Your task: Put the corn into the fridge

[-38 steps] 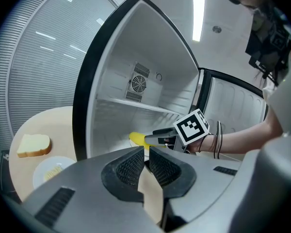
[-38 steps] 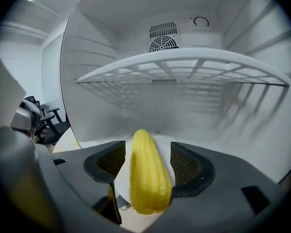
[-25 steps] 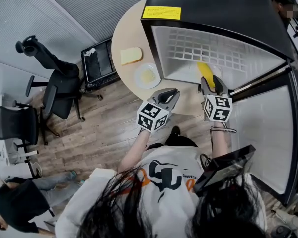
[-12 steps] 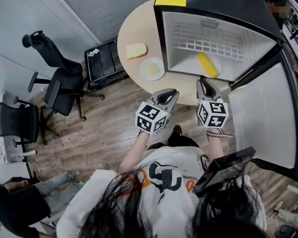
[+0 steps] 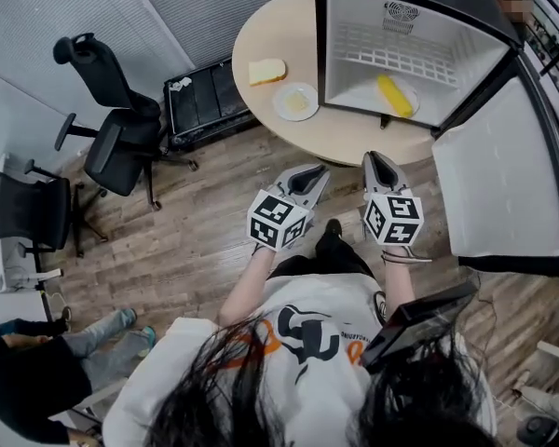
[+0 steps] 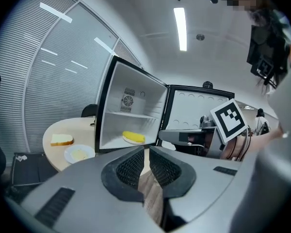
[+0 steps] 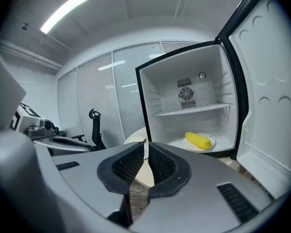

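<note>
At nine o'clock of the head view, black office chairs (image 5: 112,128) stand on the wood-plank floor (image 5: 214,222) against a slatted grey wall. Toward eleven sits a round pale table (image 5: 289,26) carrying a slice of bread (image 5: 266,71) and a small plate (image 5: 279,110) of something yellowish. Below it, over the floor, hangs the left gripper (image 5: 309,172), its jaws nearly together on nothing, pointing toward one o'clock. Just beside it at its three o'clock, the right gripper (image 5: 377,160) has its jaws closing, with nothing between them. At one o'clock the fridge (image 5: 419,26) stands on the table with its door (image 5: 503,184) swung wide to three. The corn (image 5: 394,95) lies on a dish on the fridge's bottom, under the wire shelf, well apart from both grippers. The placing looks done, so what remains is likely the door. Doing that well means pushing on the door's outer edge with the right gripper, in a smooth arc. The push should be gentle enough that the small fridge does not slide on the tabletop.
</note>
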The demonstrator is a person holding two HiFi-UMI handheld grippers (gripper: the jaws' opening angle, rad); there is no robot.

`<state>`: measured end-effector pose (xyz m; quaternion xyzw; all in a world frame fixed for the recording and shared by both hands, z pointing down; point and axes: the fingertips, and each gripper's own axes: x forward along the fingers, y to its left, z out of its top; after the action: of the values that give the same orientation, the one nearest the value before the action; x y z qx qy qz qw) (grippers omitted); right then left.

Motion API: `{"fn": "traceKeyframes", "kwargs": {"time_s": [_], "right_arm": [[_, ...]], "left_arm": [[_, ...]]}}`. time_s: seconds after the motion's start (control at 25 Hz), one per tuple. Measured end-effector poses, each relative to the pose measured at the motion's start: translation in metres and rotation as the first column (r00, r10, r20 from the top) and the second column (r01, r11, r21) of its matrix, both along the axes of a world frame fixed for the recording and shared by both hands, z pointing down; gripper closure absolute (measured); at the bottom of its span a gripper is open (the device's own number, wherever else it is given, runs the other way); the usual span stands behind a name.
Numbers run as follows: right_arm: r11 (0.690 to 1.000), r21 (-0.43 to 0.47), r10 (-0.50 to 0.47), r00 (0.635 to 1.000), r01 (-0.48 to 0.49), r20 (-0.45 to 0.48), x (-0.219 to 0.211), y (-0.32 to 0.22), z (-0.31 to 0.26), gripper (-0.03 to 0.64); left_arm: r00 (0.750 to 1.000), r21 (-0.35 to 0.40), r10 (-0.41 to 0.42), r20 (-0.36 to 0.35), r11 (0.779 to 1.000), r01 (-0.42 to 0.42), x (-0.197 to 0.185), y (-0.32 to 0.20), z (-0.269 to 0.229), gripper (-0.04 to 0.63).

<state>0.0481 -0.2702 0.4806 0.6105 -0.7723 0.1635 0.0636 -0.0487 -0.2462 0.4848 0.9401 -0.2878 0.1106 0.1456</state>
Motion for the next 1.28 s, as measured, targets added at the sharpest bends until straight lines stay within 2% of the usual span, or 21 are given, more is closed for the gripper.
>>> {"fn": "traceKeyframes", "kwargs": {"time_s": [0.36,0.64,0.76,1.0,1.28], "right_arm": [[0.999,-0.039,0.025,1.000,-0.025,-0.001,-0.014,0.083,0.010,0.583],[0.997,-0.062,0.039,0.999,-0.040,-0.030,-0.004,0.122,0.013,0.583],[0.997,-0.069,0.034,0.999,-0.035,-0.008,-0.001,0.130,0.015,0.583],[0.997,-0.070,-0.031,0.999,0.032,0.014,0.001,0.154,0.016,0.583],[0.993,-0.063,-0.103,0.994,0.104,0.021,0.026,0.218,0.011,0.584]], "left_arm": [[0.998,-0.027,0.055,-0.014,0.998,-0.056,-0.002,0.068,0.007,0.566],[0.994,-0.042,0.100,-0.052,0.994,-0.102,0.022,0.100,0.007,0.566],[0.993,-0.033,0.106,-0.051,0.994,-0.108,0.030,0.110,0.003,0.566],[0.997,-0.017,0.066,-0.051,0.998,-0.067,0.042,0.126,-0.008,0.566],[1.000,-0.035,-0.004,-0.031,0.999,0.003,0.066,0.196,-0.001,0.566]]}}
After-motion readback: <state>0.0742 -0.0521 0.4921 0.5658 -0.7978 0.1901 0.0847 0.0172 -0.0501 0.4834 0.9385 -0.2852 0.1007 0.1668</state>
